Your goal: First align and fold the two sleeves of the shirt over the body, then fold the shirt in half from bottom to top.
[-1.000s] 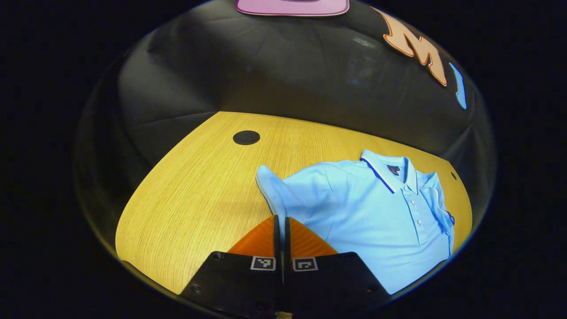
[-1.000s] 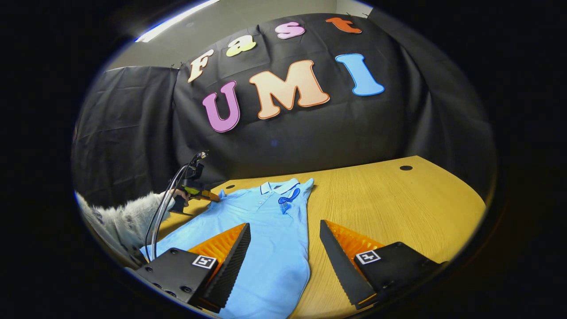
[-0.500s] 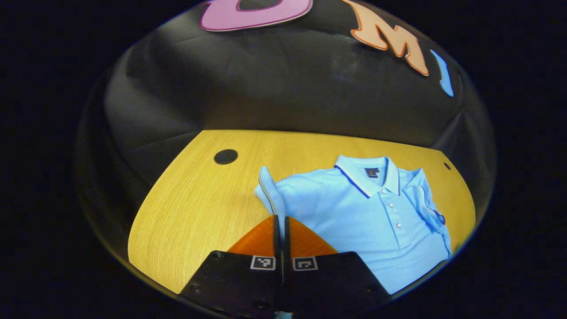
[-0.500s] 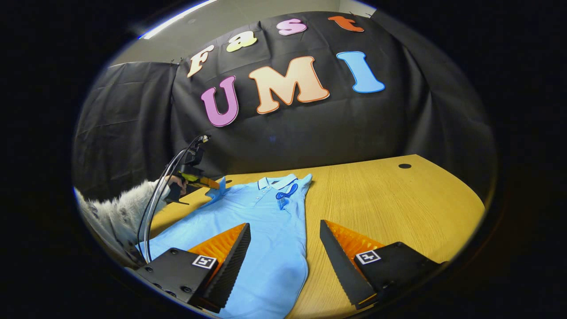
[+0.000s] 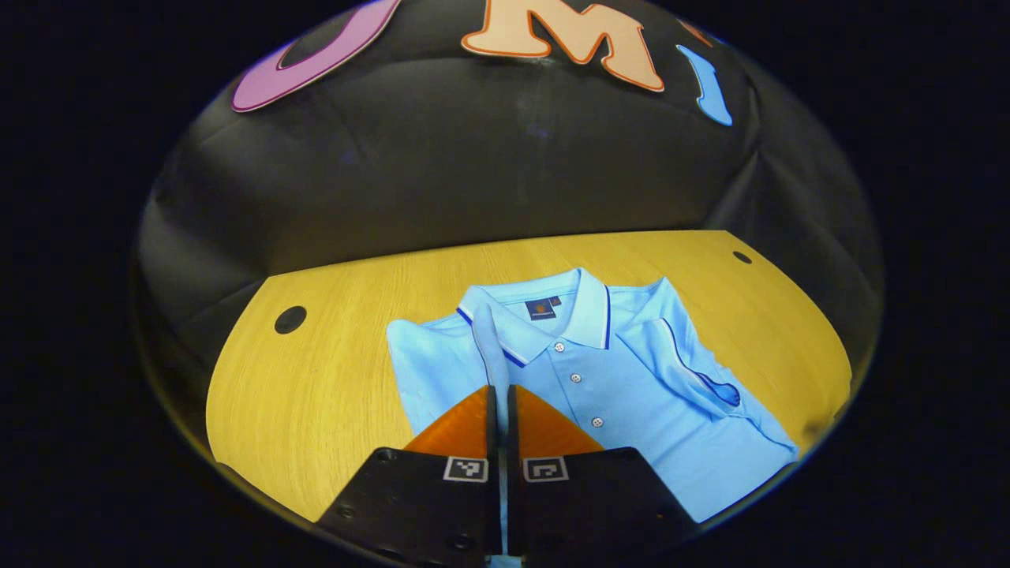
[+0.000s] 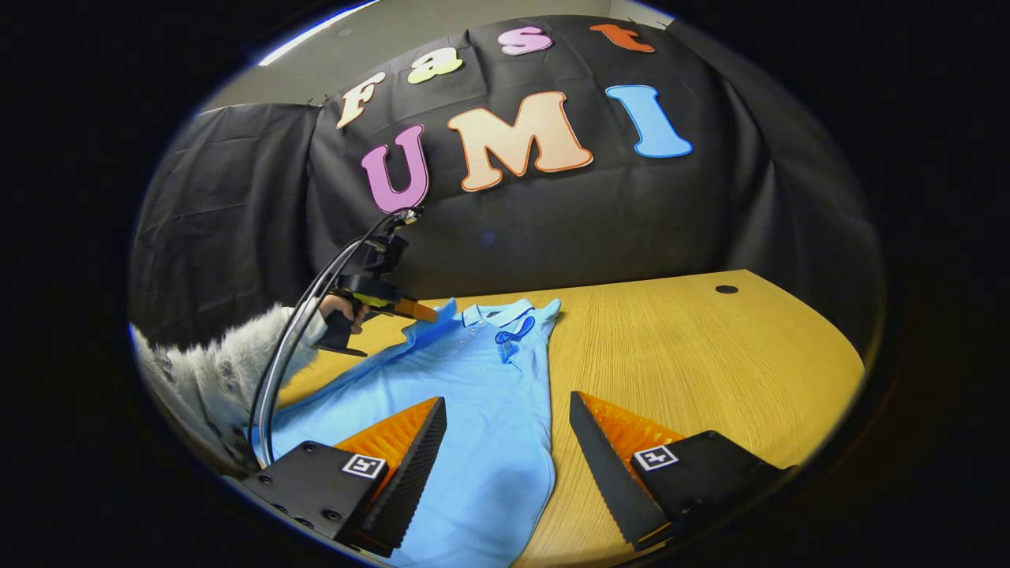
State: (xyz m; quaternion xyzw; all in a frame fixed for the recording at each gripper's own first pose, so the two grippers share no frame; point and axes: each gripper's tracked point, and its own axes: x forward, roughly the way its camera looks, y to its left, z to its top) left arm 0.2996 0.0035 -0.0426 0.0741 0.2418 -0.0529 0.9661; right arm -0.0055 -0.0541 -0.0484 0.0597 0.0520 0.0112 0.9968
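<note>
The left gripper [image 5: 499, 394], fingers pinching the sleeve [image 5: 495, 347], is carrying it over the light-blue polo shirt [image 5: 623, 394] lying on the wooden tabletop [image 5: 331, 371]; lay it flat before releasing. The right gripper [image 6: 507, 442] is hovering wide open, holding nothing.

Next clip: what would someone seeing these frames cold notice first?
The light blue polo shirt spread on the yellow wooden table, collar toward the booth's wall. The left gripper is shut on one sleeve and carries it in over the shirt's body, while the other sleeve already lies folded across the chest. The right gripper hangs open over the shirt's lower part.
</note>
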